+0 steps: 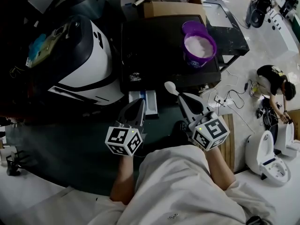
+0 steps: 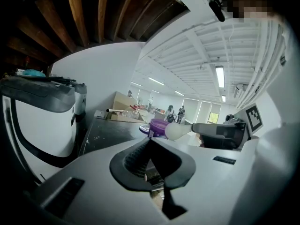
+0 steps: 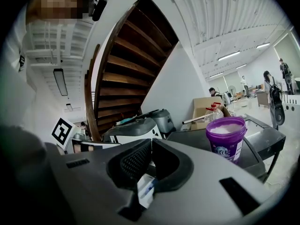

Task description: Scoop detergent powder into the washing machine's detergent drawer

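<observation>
On the dark washer top point(image 1: 154, 55) the full purple tub point(image 1: 199, 46) stands far right, with the drawer point(image 1: 144, 102) open near; the right gripper point(image 1: 182, 97) pinches a spoon point(image 1: 170, 87) and the left gripper point(image 1: 139, 104) is closed and empty, so scooping seems unstarted.

Cardboard box point(image 1: 173, 8) at back, crouching person point(image 1: 274, 81), perhaps a toilet point(image 1: 265, 158) beside.
</observation>
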The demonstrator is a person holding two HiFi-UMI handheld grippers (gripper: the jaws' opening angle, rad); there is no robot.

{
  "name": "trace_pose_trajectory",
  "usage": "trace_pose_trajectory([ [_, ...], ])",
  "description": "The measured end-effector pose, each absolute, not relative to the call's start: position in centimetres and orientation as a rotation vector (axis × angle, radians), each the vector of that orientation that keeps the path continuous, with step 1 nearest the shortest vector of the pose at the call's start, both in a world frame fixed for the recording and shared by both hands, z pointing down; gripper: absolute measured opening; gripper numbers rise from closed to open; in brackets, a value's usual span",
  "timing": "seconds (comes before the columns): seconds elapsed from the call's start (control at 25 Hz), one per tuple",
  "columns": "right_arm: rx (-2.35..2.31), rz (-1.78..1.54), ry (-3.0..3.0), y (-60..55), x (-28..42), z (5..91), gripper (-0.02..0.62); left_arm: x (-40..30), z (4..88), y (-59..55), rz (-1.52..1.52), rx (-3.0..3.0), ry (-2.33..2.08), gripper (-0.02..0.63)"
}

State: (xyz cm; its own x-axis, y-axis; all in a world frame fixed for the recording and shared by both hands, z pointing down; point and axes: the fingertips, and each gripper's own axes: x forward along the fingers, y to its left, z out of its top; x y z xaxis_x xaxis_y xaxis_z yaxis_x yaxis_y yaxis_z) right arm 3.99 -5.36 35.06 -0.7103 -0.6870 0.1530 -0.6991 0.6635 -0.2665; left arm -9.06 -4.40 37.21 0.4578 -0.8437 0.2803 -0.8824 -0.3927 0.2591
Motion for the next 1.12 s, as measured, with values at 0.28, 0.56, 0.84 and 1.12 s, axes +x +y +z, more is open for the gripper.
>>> trace_pose_trajectory([
  [0.28,1.166,0.484,-2.835,-8.1,6.9,34.9,0.011,-5.6,37.1,-6.8,0.157,2.349,-1.449,0.012],
  [0.56,1.163,0.486,-2.847,-10.6,10.4,34.7,0.011,-2.1,36.8,-9.1,0.162,2.345,-1.46,0.012],
  [0.84,1.193,0.483,-2.846,-13.6,14.1,34.4,0.011,1.3,36.3,-11.4,0.164,2.354,-1.463,0.012],
  [1.12,1.217,0.469,-2.842,-16.2,17.3,34.5,0.011,3.8,36.2,-12.8,0.166,2.359,-1.472,0.012],
])
